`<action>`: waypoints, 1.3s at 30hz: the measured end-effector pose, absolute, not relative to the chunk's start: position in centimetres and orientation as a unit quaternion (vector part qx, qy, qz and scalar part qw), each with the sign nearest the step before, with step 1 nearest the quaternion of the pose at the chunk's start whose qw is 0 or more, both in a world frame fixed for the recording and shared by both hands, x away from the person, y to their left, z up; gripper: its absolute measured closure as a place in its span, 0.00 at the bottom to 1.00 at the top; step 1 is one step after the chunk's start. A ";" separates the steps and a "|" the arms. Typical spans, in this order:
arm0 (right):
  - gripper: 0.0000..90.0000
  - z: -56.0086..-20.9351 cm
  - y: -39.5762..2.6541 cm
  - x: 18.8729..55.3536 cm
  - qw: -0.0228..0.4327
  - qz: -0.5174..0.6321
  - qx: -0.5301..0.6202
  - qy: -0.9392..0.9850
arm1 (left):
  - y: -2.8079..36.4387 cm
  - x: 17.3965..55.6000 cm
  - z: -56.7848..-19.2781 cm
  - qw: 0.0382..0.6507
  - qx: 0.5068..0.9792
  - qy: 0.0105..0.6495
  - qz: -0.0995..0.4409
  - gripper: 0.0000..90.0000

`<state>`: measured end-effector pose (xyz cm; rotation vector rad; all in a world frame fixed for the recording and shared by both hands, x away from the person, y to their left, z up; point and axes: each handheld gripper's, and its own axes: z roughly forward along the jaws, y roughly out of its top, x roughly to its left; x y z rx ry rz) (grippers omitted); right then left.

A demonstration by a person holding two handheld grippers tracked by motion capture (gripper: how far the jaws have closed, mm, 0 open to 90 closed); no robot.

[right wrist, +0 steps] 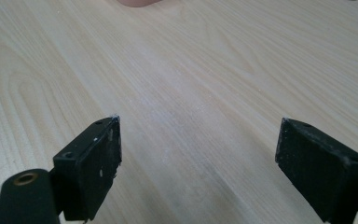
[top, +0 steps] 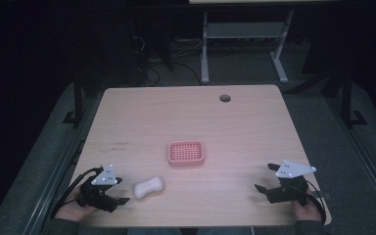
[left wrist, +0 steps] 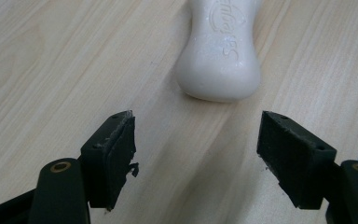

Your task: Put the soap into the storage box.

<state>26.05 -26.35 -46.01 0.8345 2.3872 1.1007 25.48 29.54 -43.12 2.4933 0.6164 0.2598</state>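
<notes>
Soap bar (left wrist: pixel 219 56) just beyond the left gripper (left wrist: pixel 196 154) — jaws wide, apart from it.

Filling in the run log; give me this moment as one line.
left hand-held gripper: open, facing soap bar, not touching | right hand-held gripper: open, empty | soap dish: empty, mid-table

A lab or office: a bare wooden desk (top: pixel 142 117) with a cable hole (top: pixel 224 98), cables (top: pixel 149 73) on grey carpet (top: pixel 245 63).

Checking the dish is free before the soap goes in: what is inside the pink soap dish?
Nothing lies in the pink soap dish; its ribbed floor shows bare. The white soap bar lies apart on the table. What is under the dish is covered.
</notes>
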 end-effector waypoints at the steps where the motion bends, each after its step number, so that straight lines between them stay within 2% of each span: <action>1: 0.15 -46.0 -26.4 26.0 0.190 0.392 0.297 0.850 | 29.5 25.5 -43.1 0.274 0.929 0.231 0.095 0.30; 39: 0.15 -45.8 -26.6 25.9 0.197 0.399 0.303 0.843 | 25.7 26.3 -42.5 0.263 0.941 0.190 0.099 0.30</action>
